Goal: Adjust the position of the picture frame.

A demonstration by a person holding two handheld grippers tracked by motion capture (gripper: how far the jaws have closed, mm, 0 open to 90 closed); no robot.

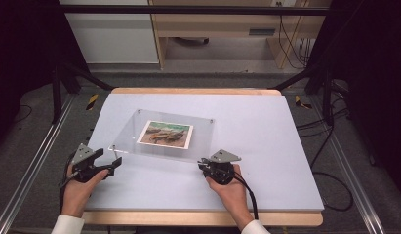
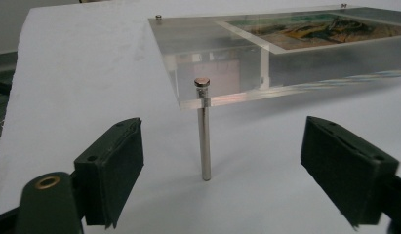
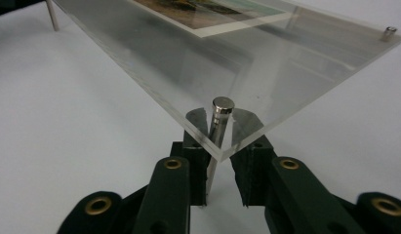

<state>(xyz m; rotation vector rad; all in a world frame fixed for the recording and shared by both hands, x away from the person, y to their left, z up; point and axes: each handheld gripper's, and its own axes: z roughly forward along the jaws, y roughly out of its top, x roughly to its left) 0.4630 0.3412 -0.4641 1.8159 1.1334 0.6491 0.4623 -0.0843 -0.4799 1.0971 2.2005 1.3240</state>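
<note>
Right gripper view shows the right gripper (image 3: 218,168) nearly closed around the near-right metal leg (image 3: 215,146) of the acrylic frame (image 3: 198,63). The left gripper (image 2: 222,170) gapes wide, empty, before the near-left leg (image 2: 204,141). Twisting one leg alone could tilt the frame or slide it across the table (image 1: 266,146).

high view: pale blue table (image 1: 266,146) with wooden edge, dark floor and metal rails at both sides. clear acrylic frame (image 1: 164,134), picture sandwiched at centre, raised on metal corner pins, sits left of table centre. left gripper (image 1: 112,163) held in hand (image 1: 81,187), jaws apart, just beside frame's near left corner. right gripper (image 1: 204,165) held in hand (image 1: 230,187), at frame's near right corner. white cuffs at near edge. light cabinets beyond far end.
</note>
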